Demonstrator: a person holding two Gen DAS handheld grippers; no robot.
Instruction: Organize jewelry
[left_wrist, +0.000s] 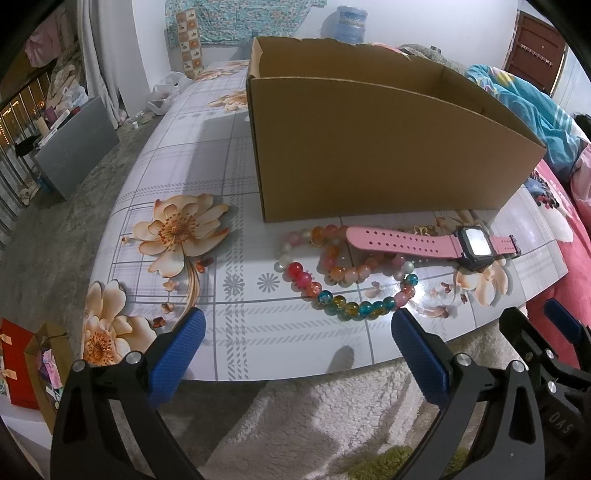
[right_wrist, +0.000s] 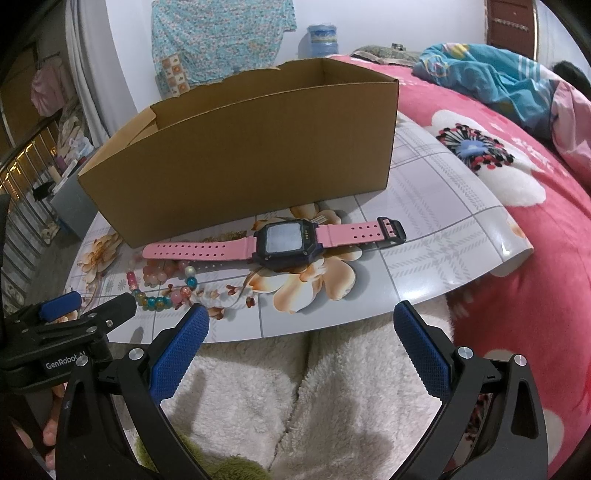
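A pink-strapped watch (left_wrist: 424, 242) with a dark square face lies flat on the floral table (left_wrist: 236, 229) in front of an open brown cardboard box (left_wrist: 376, 147). Coloured bead bracelets (left_wrist: 347, 280) lie beside its strap end. My left gripper (left_wrist: 299, 325) is open and empty, just short of the beads at the table's near edge. In the right wrist view the watch (right_wrist: 284, 240), the beads (right_wrist: 166, 291) and the box (right_wrist: 251, 155) show again. My right gripper (right_wrist: 301, 321) is open and empty, below the watch at the table edge.
A pink floral bedspread (right_wrist: 535, 229) and a blue blanket (right_wrist: 491, 77) lie to the right. White fleece (right_wrist: 295, 387) lies under both grippers. A grey cabinet (left_wrist: 77, 151) and a red box (left_wrist: 18, 365) stand on the floor at left.
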